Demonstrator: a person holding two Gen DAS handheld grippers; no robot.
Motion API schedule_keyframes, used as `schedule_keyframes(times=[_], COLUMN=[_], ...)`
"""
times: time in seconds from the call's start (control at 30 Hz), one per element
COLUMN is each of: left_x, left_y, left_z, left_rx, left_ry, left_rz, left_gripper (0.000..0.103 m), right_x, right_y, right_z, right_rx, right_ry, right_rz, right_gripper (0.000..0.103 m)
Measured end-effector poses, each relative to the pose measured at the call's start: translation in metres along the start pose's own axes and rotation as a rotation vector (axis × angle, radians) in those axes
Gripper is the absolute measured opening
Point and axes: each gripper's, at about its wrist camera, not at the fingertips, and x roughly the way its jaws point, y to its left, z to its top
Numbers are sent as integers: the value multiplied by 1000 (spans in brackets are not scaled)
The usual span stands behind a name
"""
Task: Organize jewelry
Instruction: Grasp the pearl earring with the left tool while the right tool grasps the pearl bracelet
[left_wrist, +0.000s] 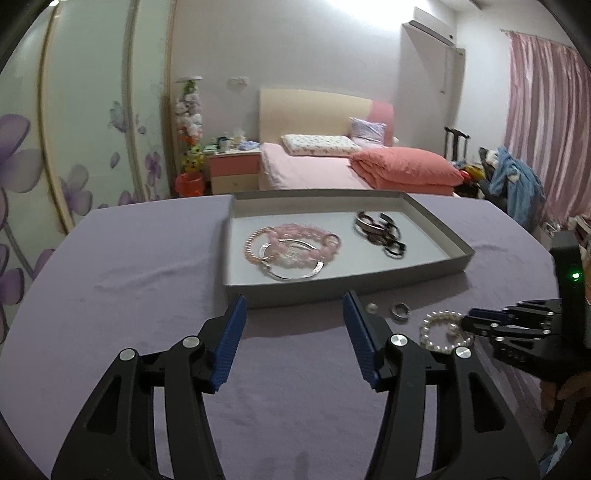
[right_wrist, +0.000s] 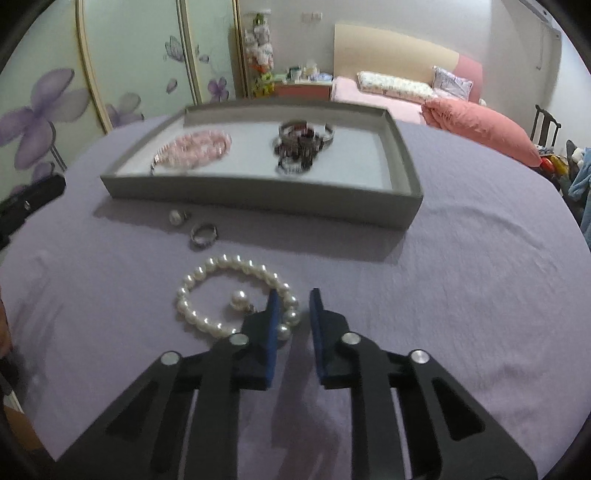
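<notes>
The left tongs are being held half open and empty before the tray. The pearl bracelet, lying on the surface, is apparently being pinched by the nearly closed right tongs; lifting into the tray is being called for next.
</notes>
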Motion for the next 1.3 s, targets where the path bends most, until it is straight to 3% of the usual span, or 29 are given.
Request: schedule_keyframes(times=[0.2,0.43,0.53,0.63,0.83,0.9,1.3], left_x=[20,59,71,80,91,91,58], left_y=[-28,-54,-59,-64,-65,-66,-35], left_z=[-5,-7,-7,-6,-2,-1,-22], left_rx=[63,79,92,100,89,93,103], left_ry=[73,193,221,243,273,273,275], left_rz=[-79,-128,-110,-88,-56,-47,34], left_gripper=[55,55,55,48,27,14,14], right_x=[-2,-3,-3,-3,-4,-4,-3], right_y=[-3,-14,-17,-19,-20,-20,-20], right_z=[-4,-3,-3,-2,-3,-3,-2], right_rx=[5,36,46,52,59,59,58], right_ry=[-3,-5,-5,-5,-5,-5,-5], right_rz=[-51,-45,-31,-23,-13,-14,-14], right_gripper=[10,11,11,11,11,11,11])
